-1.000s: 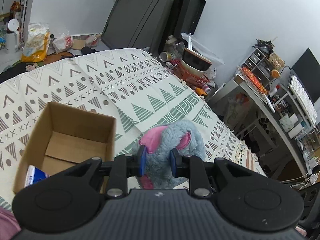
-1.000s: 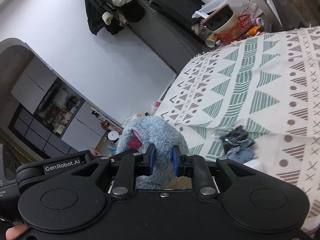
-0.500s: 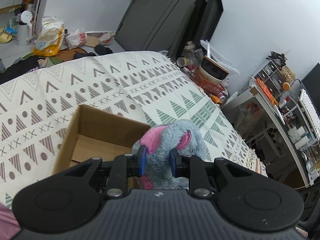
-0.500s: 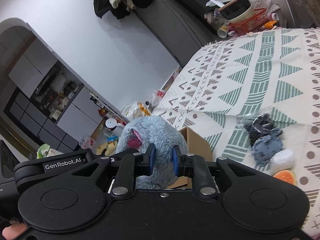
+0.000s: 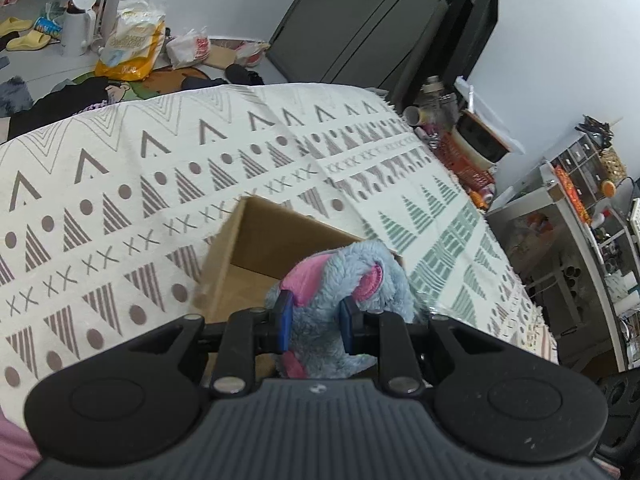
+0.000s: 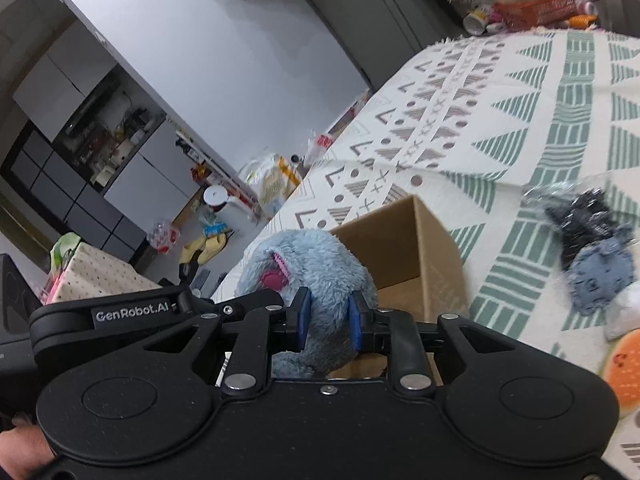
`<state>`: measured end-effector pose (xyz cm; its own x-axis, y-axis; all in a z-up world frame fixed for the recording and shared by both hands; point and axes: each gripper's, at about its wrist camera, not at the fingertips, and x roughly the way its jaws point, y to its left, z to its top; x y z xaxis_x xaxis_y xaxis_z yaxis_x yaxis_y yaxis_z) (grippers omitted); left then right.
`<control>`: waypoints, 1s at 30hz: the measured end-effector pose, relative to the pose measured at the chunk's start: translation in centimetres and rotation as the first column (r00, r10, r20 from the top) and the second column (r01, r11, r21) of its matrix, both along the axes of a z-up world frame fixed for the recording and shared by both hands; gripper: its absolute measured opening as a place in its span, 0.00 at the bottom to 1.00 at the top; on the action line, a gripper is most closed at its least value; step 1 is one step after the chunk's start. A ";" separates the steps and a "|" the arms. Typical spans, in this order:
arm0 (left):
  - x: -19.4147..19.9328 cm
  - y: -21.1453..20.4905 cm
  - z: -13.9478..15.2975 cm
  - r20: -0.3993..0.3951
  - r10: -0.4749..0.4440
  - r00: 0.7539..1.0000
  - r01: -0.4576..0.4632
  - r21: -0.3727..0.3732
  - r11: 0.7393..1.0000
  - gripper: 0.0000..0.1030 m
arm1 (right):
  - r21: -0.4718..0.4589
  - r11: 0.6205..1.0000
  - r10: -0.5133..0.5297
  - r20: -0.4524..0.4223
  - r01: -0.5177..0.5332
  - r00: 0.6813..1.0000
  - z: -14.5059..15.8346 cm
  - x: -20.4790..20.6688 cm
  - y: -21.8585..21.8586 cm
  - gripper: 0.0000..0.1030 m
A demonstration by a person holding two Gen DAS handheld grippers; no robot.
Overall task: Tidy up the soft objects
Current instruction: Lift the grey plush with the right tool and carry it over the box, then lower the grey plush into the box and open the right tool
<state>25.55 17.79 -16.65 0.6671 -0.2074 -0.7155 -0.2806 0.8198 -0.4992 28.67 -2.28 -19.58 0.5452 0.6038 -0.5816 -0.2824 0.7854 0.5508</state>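
A fluffy blue plush toy [image 5: 348, 280] with pink ears hangs between both grippers. My left gripper [image 5: 315, 320] is shut on one side of it, and my right gripper [image 6: 327, 318] is shut on the same plush toy [image 6: 316, 272] from the other side. An open cardboard box [image 5: 256, 252] stands on the patterned blanket [image 5: 120, 184] right under and behind the toy; in the right wrist view the cardboard box [image 6: 416, 252] sits just beyond the plush. The box's floor is mostly hidden by the toy and the grippers.
On the blanket to the right lie a dark bagged soft item [image 6: 588, 248], a white soft piece [image 6: 624, 312] and an orange round plush [image 6: 624, 364]. Clutter and bags [image 5: 132, 44] cover the floor past the bed; shelves and a desk [image 5: 560, 208] stand right.
Both grippers carried the plush toy over toward the box, which now lies directly beneath and behind the toy. The grip on the toy has not changed.
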 end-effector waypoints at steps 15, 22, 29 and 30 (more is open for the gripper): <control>1.4 0.9 -0.8 -0.062 0.009 0.998 -0.004 0.079 0.997 0.31 | -0.050 0.999 0.018 -0.014 -0.019 1.000 -0.6 -0.1 2.1 0.44; 0.4 -0.5 1.0 -0.041 0.023 0.999 -0.018 0.116 0.993 0.42 | -0.099 0.995 -0.029 0.009 0.029 1.000 1.5 -1.4 0.4 0.57; -1.1 -2.9 3.6 0.013 0.050 0.999 -0.051 0.225 0.973 0.49 | -0.103 0.993 -0.051 0.027 0.054 0.998 3.3 -2.6 -1.9 0.69; -1.3 -3.4 4.0 0.027 0.047 0.999 -0.052 0.261 0.964 0.50 | -0.110 0.992 -0.063 0.028 0.066 0.998 3.5 -2.7 -2.3 0.72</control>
<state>24.27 14.37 -12.64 0.6866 0.0187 -0.7268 -0.3163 0.9078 -0.2755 25.97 -4.55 -16.07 0.5956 0.4995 -0.6291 -0.2414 0.8583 0.4529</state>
